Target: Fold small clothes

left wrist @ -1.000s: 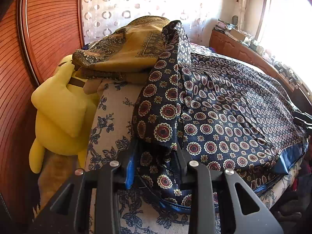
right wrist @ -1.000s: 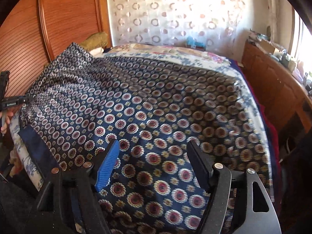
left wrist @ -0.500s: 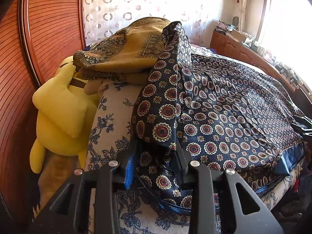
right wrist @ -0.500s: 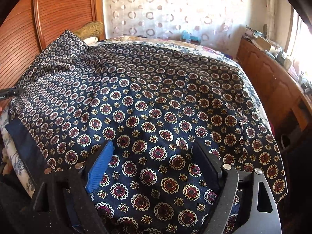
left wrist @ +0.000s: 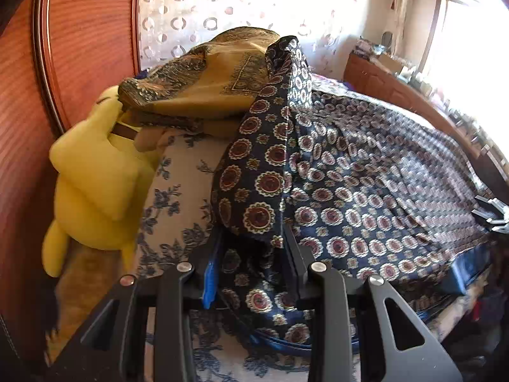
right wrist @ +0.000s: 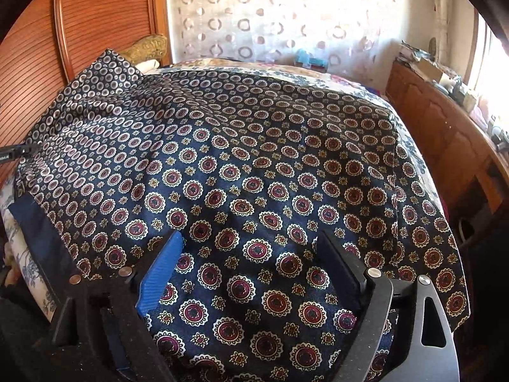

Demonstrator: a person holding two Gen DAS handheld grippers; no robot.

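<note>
A navy scarf with red and white medallions lies spread over the bed. In the left wrist view the scarf runs to the right, and a fold of it rises in a ridge toward the headboard. My left gripper has its jaws partly apart with a bunched corner of the scarf between them; whether they pinch it I cannot tell. My right gripper is open wide just above the scarf's near part, with nothing in it. Its tip shows at the right edge of the left wrist view.
A yellow plush toy leans on the wooden headboard at the left. A mustard patterned cloth is heaped at the head of the floral bedspread. A wooden cabinet runs along the right. A curtain hangs behind.
My right gripper has moved forward and up over the scarf, so more of it lies spread in view. The left gripper has barely moved.
</note>
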